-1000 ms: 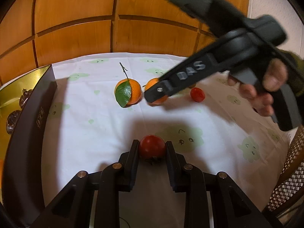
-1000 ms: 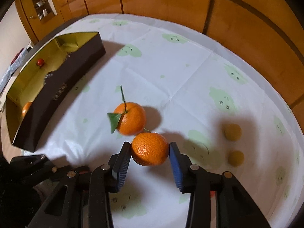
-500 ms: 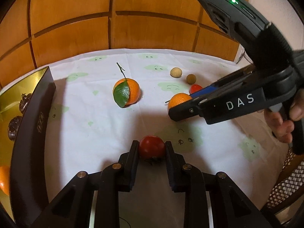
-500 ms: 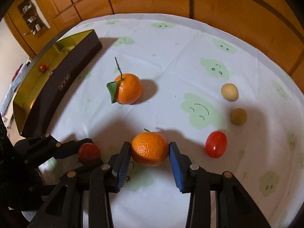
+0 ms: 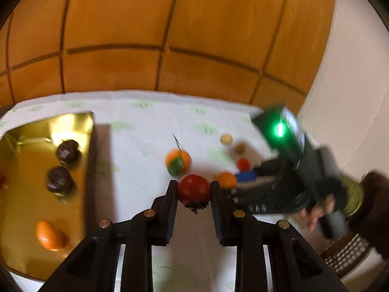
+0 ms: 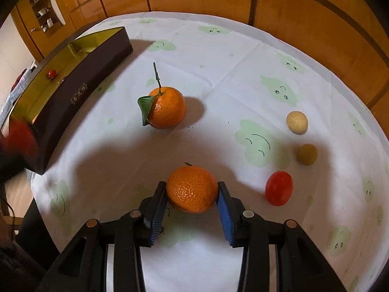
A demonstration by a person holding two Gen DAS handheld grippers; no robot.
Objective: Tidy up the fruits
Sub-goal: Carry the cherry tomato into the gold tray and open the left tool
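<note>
My left gripper (image 5: 194, 189) is shut on a red tomato (image 5: 194, 187) and holds it raised above the tablecloth, beside the gold-lined dark box (image 5: 88, 131). My right gripper (image 6: 192, 191) is shut on a plain orange (image 6: 192, 188) low over the cloth; it also shows in the left wrist view (image 5: 226, 180). A second orange with stem and leaf (image 6: 166, 107) lies on the cloth ahead of it. A red tomato (image 6: 278, 188) and two small yellowish round fruits (image 6: 296, 122) (image 6: 307, 154) lie at the right.
The box (image 6: 73, 92) holds two dark round fruits (image 5: 67, 148) (image 5: 59, 178), an orange fruit (image 5: 49, 236) and a small red one (image 6: 51, 73). Wooden panels run behind the table. A woven chair (image 5: 350, 253) stands at the right edge.
My left gripper has lifted the tomato and swung left toward the box, so the box interior now shows. My right gripper has drawn the plain orange back toward the near side.
</note>
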